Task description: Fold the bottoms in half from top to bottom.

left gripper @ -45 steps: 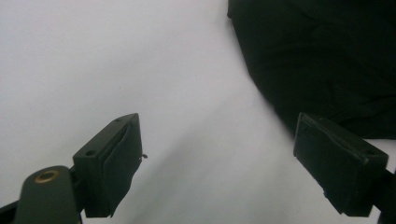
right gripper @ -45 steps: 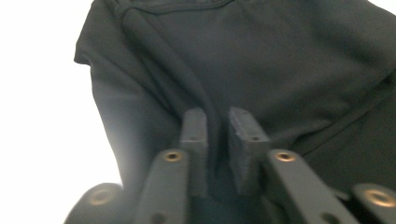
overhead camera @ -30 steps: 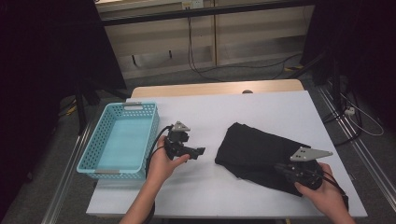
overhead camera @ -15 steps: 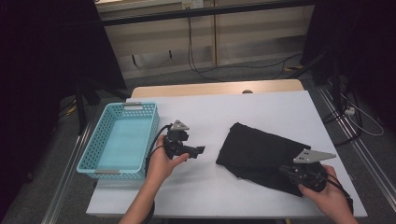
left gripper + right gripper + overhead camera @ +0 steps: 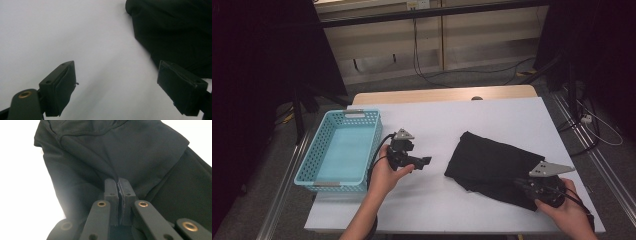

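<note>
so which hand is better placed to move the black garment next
Right. The right claw is already shut on a fold of the black garment, while the left claw is open over bare white table, off the cloth.

Both forearms are bare, with no sleeve showing. The left gripper (image 5: pixel 424 161) is a matt black tool with a grey three-cornered plate on top and a black cable looping back from it; its two blocky black jaws have flat, lightly ridged pads (image 5: pixel 65 82) and a brass-coloured bushing near the base. The right gripper (image 5: pixel 519 184) is of the same make — black body, grey triangular plate — with black link arms dotted with brass-ringed holes and small screw holes in the jaw blocks.
</note>
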The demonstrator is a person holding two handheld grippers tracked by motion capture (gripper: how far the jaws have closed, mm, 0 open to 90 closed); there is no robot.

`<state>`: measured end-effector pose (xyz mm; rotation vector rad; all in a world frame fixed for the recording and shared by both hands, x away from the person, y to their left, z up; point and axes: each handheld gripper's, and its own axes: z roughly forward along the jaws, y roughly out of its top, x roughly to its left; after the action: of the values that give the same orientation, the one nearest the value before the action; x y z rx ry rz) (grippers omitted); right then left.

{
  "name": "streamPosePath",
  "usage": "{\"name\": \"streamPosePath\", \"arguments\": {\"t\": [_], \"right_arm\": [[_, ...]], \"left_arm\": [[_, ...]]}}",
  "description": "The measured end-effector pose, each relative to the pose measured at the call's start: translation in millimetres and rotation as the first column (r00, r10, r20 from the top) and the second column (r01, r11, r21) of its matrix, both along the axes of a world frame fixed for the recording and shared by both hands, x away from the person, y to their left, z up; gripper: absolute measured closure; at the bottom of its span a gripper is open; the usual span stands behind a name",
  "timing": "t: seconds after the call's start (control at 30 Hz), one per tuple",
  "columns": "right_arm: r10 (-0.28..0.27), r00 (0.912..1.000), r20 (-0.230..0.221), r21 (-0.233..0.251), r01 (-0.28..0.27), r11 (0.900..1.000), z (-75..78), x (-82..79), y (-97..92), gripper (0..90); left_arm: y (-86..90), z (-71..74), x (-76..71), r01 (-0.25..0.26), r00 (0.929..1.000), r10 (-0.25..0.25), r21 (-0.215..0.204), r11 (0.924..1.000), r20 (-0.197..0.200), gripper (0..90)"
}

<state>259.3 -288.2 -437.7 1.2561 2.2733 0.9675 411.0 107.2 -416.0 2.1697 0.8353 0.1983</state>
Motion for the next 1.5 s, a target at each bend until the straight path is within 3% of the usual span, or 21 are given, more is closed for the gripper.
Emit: {"name": "streamPosePath", "arguments": {"t": [1.07,1.5], "right_arm": [[-0.022,0.9997,-0.008,0.009,0.022,0.9997,1.3,-13.8,-13.2,87.1],[-0.037,0.9993,-0.006,0.009,0.037,0.9993,2.4,-28.1,-23.0,87.1]], "left_arm": [[-2.8,-0.5,-0.7,-0.003,1.0000,0.003,-0.012,0.9999,-0.005,15.3],[-4.8,-0.1,-0.4,0.009,0.9999,-0.009,-0.008,0.9999,-0.009,15.3]]}}
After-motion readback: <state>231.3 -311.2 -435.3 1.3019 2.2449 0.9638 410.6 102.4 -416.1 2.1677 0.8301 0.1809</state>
